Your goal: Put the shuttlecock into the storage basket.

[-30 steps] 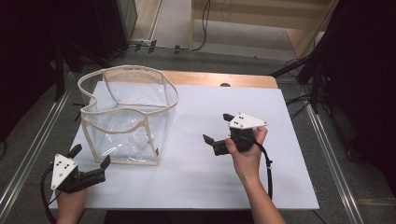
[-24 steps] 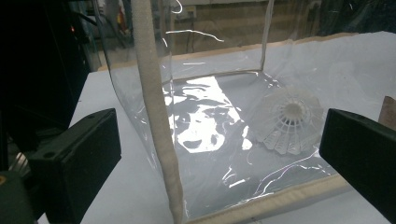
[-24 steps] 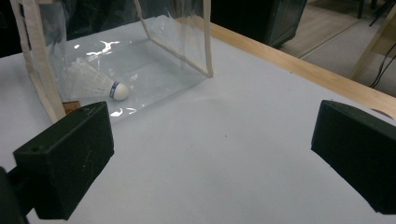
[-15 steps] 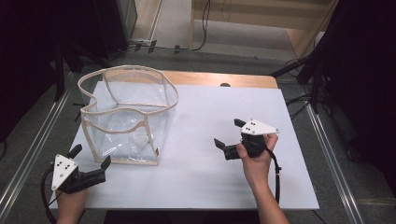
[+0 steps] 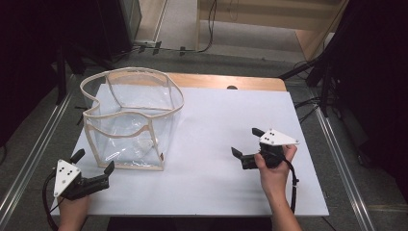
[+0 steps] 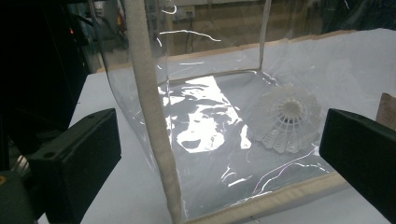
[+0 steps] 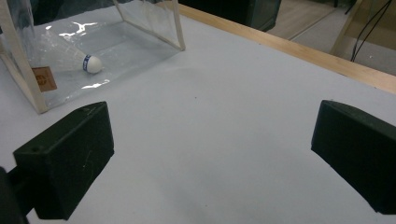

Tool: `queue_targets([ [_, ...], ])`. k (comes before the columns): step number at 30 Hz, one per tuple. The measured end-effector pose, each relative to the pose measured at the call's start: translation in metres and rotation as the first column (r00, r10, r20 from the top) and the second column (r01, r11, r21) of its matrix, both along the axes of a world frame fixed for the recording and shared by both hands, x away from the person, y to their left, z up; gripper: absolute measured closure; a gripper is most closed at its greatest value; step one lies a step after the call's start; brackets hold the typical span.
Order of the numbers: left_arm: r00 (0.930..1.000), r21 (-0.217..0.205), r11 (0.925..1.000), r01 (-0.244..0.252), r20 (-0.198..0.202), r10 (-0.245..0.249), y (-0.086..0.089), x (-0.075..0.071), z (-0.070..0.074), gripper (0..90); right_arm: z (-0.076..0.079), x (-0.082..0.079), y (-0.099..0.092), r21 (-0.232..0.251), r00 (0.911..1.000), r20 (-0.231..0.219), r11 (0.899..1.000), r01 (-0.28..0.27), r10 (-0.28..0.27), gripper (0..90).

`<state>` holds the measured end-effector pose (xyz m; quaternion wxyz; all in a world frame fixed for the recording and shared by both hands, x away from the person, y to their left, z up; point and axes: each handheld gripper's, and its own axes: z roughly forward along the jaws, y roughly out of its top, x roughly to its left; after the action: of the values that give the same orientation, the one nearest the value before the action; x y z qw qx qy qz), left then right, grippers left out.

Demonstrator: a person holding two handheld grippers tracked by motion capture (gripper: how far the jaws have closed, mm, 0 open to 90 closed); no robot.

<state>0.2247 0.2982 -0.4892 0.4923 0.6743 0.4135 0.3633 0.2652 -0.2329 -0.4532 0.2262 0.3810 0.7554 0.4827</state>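
Clear plastic bag (image 5: 130, 120) with cream fabric trim stands open-topped on the left half of the white surface (image 5: 211, 125); one white shuttlecock (image 6: 287, 119) lies on its side on the bag's floor, its skirt facing the left gripper view; in the right gripper view the same shuttlecock (image 7: 77, 58) shows a white cork tip with a blue band, the band's writing too small to read; a small brown label (image 7: 43, 78) sits on the bag's near lower corner, its print not legible. Left hand-held gripper (image 5: 91, 168) rests at the front left corner of the surface, just beside the bag's front edge, jaws spread wide and holding nothing; its view looks through the bag wall past a trimmed corner seam (image 6: 149, 107). Right hand-held gripper (image 5: 245, 143) sits at the right of the surface, well apart from the bag, jaws likewise spread and empty, bare surface between them; a wooden edge (image 5: 226, 81) borders the far side of the surface.
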Motion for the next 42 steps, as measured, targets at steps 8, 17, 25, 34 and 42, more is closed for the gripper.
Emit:
queue_targets([
  [8, 1.0, 0.002, 1.0, -0.001, -0.003, 0.001, 0.0, 0.0, 0.0, 0.0, -0.007, -0.006, -0.014, -0.008, 0.9996, -0.014, 1.0, 0.026, -0.026, 0.0],
  [17, 1.0, 0.004, 1.0, -0.001, -0.006, 0.001, 0.0, 0.0, 0.0, 0.0, -0.014, -0.015, -0.033, -0.006, 0.998, -0.026, 0.998, 0.058, -0.058, 0.0],
  [25, 1.0, 0.004, 1.0, -0.002, -0.006, 0.002, 0.0, 0.0, 0.0, 0.0, -0.019, -0.022, -0.045, -0.007, 0.9965, -0.03, 0.997, 0.078, -0.078, 0.0],
  [34, 0.9999, 0.005, 1.0, -0.002, -0.01, 0.002, 0.0, 0.001, 0.0, 0.0, -0.025, -0.029, -0.059, -0.007, 0.9942, -0.038, 0.995, 0.1, -0.1, 0.0],
  [42, 0.9999, 0.007, 1.0, -0.003, -0.012, 0.003, 0.0, 0.001, 0.0, 0.0, -0.031, -0.034, -0.068, -0.011, 0.9925, -0.041, 0.993, 0.115, -0.115, 0.0],
])
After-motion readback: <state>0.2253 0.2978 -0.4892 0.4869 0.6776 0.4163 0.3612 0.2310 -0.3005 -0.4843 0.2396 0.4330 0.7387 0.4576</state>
